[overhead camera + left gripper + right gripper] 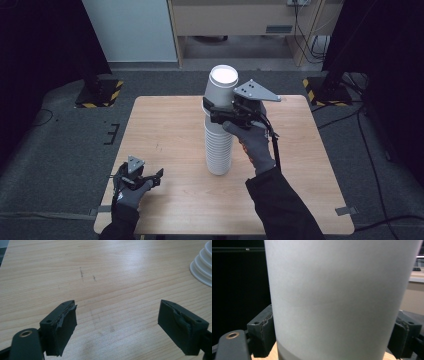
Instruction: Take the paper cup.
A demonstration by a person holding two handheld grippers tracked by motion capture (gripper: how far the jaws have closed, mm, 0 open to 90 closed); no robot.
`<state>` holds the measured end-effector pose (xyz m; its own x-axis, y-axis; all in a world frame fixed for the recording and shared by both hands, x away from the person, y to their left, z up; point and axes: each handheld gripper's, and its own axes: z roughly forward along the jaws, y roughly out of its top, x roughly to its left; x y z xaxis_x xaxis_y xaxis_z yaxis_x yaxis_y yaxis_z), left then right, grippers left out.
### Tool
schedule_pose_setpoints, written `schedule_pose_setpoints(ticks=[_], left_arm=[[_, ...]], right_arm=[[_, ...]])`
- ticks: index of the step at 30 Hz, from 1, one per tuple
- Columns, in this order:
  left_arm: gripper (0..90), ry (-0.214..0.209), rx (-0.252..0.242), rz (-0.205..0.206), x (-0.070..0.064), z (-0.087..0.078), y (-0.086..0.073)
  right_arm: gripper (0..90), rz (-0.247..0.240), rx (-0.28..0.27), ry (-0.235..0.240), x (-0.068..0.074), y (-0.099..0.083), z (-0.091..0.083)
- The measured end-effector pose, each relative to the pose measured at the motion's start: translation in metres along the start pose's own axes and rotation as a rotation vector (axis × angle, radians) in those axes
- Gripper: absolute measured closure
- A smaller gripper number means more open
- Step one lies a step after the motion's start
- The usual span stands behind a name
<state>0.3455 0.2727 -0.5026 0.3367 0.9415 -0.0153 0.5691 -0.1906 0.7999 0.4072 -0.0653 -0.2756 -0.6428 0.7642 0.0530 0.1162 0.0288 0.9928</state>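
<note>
Two grippers are at work over a pale wooden table (165,125). Nearest the person, the left gripper (159,176) rests low by the table's front left edge, its jaws spread wide apart with only bare wood between them; in the left gripper view the ribbed rims of the stack's base (203,267) show at the far right, well apart from those jaws. Farther in, near the table's middle, stands a tall stack of upturned white paper cups (219,150). The right gripper (212,111) reaches in from the right at the stack's upper part, and its jaws sit against both sides of the topmost cup (342,297), clamped on its wall. Beyond the table lie grey carpet and a wooden cabinet (235,20).
</note>
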Motion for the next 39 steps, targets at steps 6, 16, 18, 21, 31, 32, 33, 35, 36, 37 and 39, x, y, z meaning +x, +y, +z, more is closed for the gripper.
schedule_pose_setpoints(ticks=[6,16,18,21,31,32,33,35,36,37,39], left_arm=[[14.2,-0.001,-0.002,-0.001,0.000,0.000,0.000],[14.2,0.000,-0.001,-0.001,0.000,0.000,0.000],[14.3,0.000,-0.001,-0.001,0.000,0.000,0.000],[14.3,0.000,0.000,-0.001,0.000,0.000,0.000],[14.3,-0.001,-0.003,-0.001,-0.001,0.000,0.000],[14.3,-0.001,-0.003,-0.001,-0.001,0.000,0.000],[14.3,0.000,-0.005,0.000,-0.001,0.000,0.000],[15.0,0.000,-0.008,-0.002,-0.001,0.000,0.000],[15.3,-0.003,-0.013,-0.001,-0.001,0.000,0.001],[15.3,-0.003,-0.013,-0.001,-0.001,0.000,0.001],[15.4,-0.010,-0.017,0.001,-0.002,0.000,0.001]], right_arm=[[13.9,0.004,-0.022,-0.005,-0.001,0.011,-0.003],[13.9,0.023,-0.072,-0.008,-0.006,0.026,-0.013],[13.9,0.027,-0.074,-0.007,-0.007,0.027,-0.015],[13.9,0.029,-0.086,-0.013,-0.009,0.029,-0.019],[13.9,0.034,-0.105,-0.044,-0.021,0.030,-0.045],[13.9,0.034,-0.105,-0.044,-0.021,0.030,-0.045],[13.9,0.041,-0.103,-0.047,-0.024,0.026,-0.052],[13.9,0.043,-0.100,-0.054,-0.028,0.022,-0.058],[13.9,0.047,-0.100,-0.058,-0.029,0.020,-0.061],[13.9,0.047,-0.100,-0.058,-0.029,0.020,-0.061],[13.9,0.064,-0.105,-0.057,-0.035,0.015,-0.072]])
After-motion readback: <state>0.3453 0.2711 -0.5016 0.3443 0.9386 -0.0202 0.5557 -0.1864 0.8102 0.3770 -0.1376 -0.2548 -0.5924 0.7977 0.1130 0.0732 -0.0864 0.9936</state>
